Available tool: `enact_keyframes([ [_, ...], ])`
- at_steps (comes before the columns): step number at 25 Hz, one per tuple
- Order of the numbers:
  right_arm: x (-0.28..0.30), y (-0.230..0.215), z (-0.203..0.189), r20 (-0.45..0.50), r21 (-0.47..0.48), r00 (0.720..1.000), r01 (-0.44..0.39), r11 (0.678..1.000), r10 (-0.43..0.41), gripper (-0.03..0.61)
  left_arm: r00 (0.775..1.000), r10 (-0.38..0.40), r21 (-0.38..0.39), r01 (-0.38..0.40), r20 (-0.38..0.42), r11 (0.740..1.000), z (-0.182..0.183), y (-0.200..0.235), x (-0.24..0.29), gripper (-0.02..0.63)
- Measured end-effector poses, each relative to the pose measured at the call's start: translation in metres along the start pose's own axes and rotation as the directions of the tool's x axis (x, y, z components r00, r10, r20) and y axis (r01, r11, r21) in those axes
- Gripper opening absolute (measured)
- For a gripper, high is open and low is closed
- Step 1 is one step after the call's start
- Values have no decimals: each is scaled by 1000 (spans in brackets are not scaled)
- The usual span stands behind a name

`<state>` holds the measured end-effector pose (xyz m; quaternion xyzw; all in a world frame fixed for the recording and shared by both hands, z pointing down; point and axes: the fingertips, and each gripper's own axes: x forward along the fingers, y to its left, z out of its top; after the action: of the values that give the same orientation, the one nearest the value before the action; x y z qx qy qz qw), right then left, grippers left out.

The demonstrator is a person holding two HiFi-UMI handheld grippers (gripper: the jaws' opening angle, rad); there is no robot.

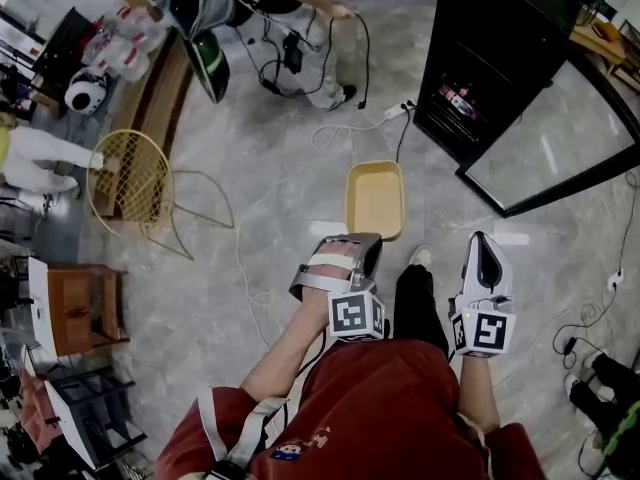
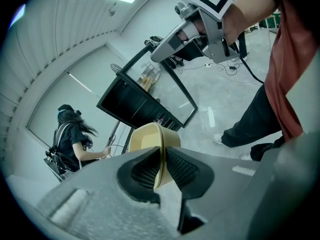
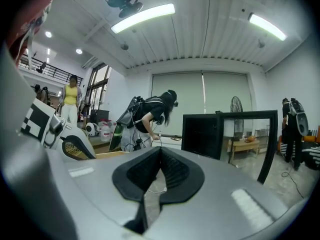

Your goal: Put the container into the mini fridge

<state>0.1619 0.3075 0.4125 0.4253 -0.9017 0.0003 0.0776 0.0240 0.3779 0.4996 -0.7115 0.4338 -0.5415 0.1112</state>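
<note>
The container (image 1: 375, 200), a shallow, empty, pale-yellow tub with rounded corners, is being held above the floor (image 1: 250, 268) in front of the person. Its near rim is being pinched by the left tongs (image 1: 362, 246), while the right tongs (image 1: 482, 238) are being shown pressed together on nothing. The grasp is being judged done, but the mini fridge (image 1: 490, 58), well apart ahead with its glass door (image 1: 560, 158) swung open, is not yet being reached, so the approach and the placing inside are being left to do.

floor (image 1: 270, 178): yellow wire chair (image 1: 128, 180) | white power strip (image 1: 397, 112) | background: standing fan (image 3: 236, 105)
</note>
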Motion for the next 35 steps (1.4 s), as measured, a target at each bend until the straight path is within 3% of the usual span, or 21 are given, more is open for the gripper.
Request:
enact_keyframes([
  [10,91,-50,2,5,36,999,-32,999,32,0,999,-8,11,9,-38,1000,19,61,67,49],
  [20,181,-128,25,34,53,998,-58,997,57,0,998,-2,28,3,-57,1000,68,144,142,49],
  [27,221,-183,20,22,71,999,-52,996,50,0,998,3,40,0,-64,999,101,179,192,49],
  [35,255,-213,23,35,70,998,-57,996,55,0,998,10,72,-6,-62,997,121,212,227,49],
])
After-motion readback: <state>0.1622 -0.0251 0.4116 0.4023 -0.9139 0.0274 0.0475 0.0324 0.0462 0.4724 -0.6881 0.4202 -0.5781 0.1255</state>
